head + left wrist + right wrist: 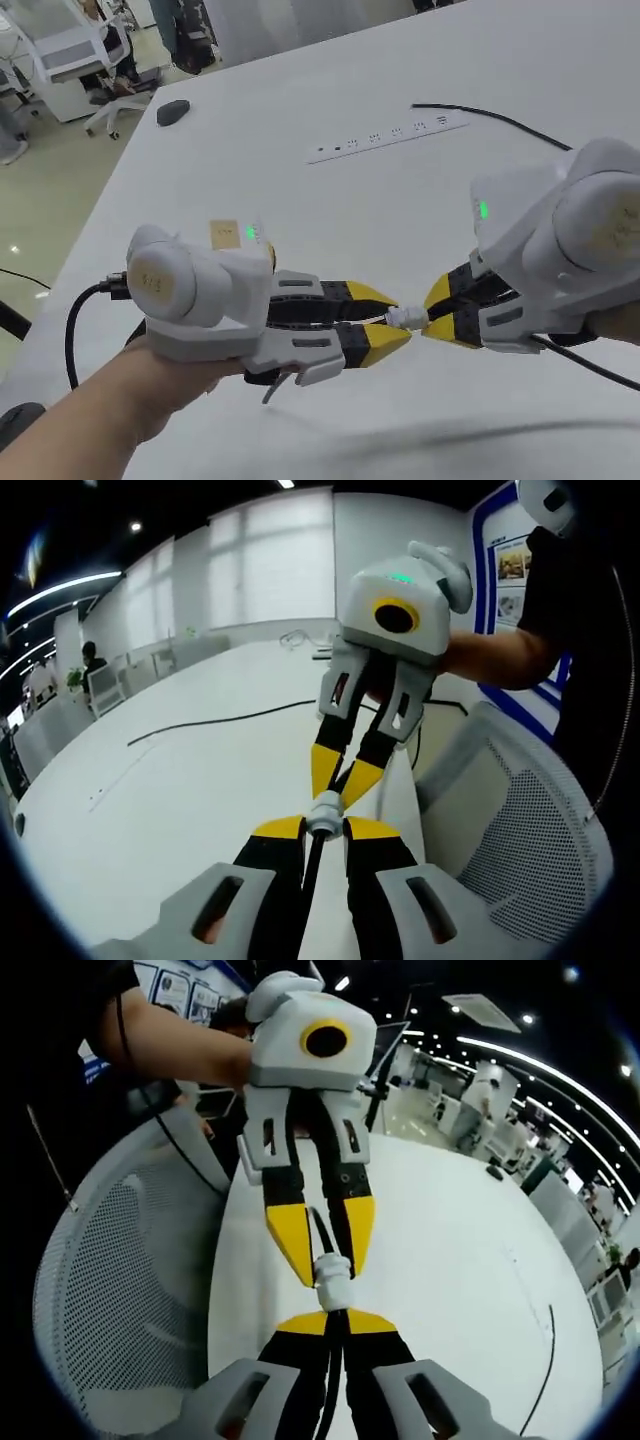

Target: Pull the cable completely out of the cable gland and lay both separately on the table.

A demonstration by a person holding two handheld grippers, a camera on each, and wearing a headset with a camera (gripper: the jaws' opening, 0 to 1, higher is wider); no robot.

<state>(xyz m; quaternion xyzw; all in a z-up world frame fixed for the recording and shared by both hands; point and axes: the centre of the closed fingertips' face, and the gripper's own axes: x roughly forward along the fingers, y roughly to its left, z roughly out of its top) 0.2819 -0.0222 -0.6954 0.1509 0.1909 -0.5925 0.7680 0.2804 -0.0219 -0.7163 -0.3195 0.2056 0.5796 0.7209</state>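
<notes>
I hold the cable gland (408, 319) in the air between both grippers, over the near part of the table (330, 210). The left gripper (398, 318) has its fingers closed around the white gland. The right gripper (428, 314) meets it tip to tip, with its fingers pressed together on the black cable (312, 870) right where it leaves the gland. The cable runs through the gland (I see it on both sides in the right gripper view). Neither part touches the table.

In the left gripper view the table's edge runs just beside the fingers, with a mesh chair (520, 820) beyond it. The other way, the white surface stretches wide. A power strip (385, 137) and its lead (500, 118) lie well apart toward the far side, and a mouse (172, 112) sits near the far left edge.
</notes>
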